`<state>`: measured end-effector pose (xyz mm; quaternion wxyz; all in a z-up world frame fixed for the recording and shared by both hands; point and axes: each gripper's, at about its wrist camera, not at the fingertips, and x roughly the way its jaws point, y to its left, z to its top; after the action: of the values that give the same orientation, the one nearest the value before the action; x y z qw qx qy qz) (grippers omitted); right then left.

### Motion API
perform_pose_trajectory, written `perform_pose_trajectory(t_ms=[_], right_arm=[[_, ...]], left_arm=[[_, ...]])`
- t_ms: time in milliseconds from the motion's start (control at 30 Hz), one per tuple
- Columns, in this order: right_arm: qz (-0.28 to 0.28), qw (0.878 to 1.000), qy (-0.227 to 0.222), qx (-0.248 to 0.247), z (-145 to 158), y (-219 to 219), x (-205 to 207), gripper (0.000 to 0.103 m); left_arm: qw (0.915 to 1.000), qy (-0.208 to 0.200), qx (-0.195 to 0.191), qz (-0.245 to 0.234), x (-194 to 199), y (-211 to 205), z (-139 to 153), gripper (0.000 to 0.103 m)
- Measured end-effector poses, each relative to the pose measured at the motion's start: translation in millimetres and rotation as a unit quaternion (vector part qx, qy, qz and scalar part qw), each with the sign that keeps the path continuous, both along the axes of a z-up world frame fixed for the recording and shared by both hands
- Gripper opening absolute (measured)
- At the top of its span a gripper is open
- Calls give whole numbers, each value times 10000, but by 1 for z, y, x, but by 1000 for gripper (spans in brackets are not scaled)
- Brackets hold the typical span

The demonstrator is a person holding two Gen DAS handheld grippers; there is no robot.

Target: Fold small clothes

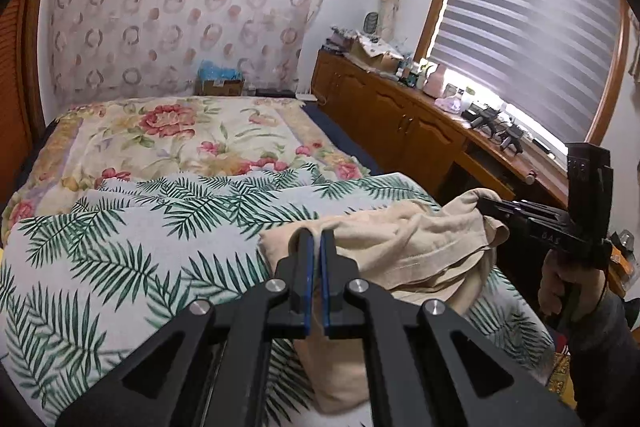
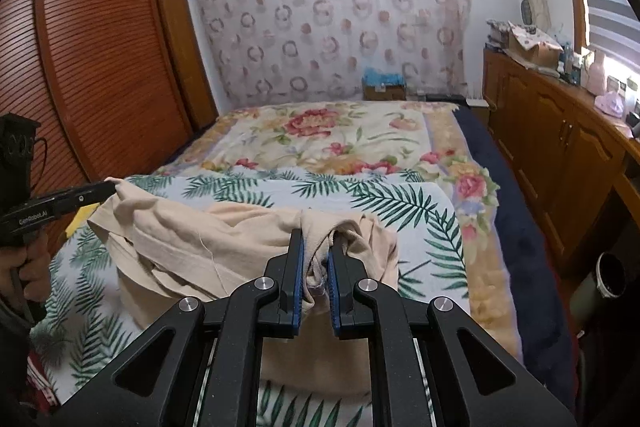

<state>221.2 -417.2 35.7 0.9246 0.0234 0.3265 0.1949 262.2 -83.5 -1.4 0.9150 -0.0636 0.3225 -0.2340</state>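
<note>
The left gripper (image 1: pixel 316 237) is clamped on a fold of the beige garment (image 1: pixel 400 251), its blue-padded fingers (image 1: pixel 306 267) nearly together with only a thin layer of cloth pinched at the tips. The right gripper (image 2: pixel 318 245) grips a bunched edge of the same garment (image 2: pixel 224 239), with a thicker wad of cloth between its fingers (image 2: pixel 298 267). Each gripper also shows in the other's view: the right gripper (image 1: pixel 486 205) bites the garment's right corner, and the left gripper (image 2: pixel 110 187) holds the left corner. The garment hangs crumpled between the two grips, held up at both upper corners, its lower part sagging onto the leaf-print sheet (image 1: pixel 120 247) at the near end of the bed (image 2: pixel 520 227).

Beyond the sheet lies a floral blanket (image 1: pixel 168 131) covering the rest of the bed. At the bed's far end a cardboard box (image 1: pixel 219 83) sits against a patterned curtain (image 1: pixel 180 7). A louvred wardrobe (image 2: pixel 104 47) stands along the left side of the bed. Along the right side runs a wooden counter (image 1: pixel 400 107) with cupboard doors, cluttered with boxes and small items, under a window with a striped blind (image 1: pixel 528 27).
</note>
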Motion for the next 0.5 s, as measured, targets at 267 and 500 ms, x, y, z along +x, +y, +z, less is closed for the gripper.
perform_pose_trajectory(t_ms=[267,500], right_arm=[[-126,9996,121,-241,-19,1,28,15],[66,9989,-92,-448,-12,-8,12,42]], left_arm=[[9985,437,304,-98,35,-11,-23,2],[9974,356,409,-478,13,-2,-8,16]])
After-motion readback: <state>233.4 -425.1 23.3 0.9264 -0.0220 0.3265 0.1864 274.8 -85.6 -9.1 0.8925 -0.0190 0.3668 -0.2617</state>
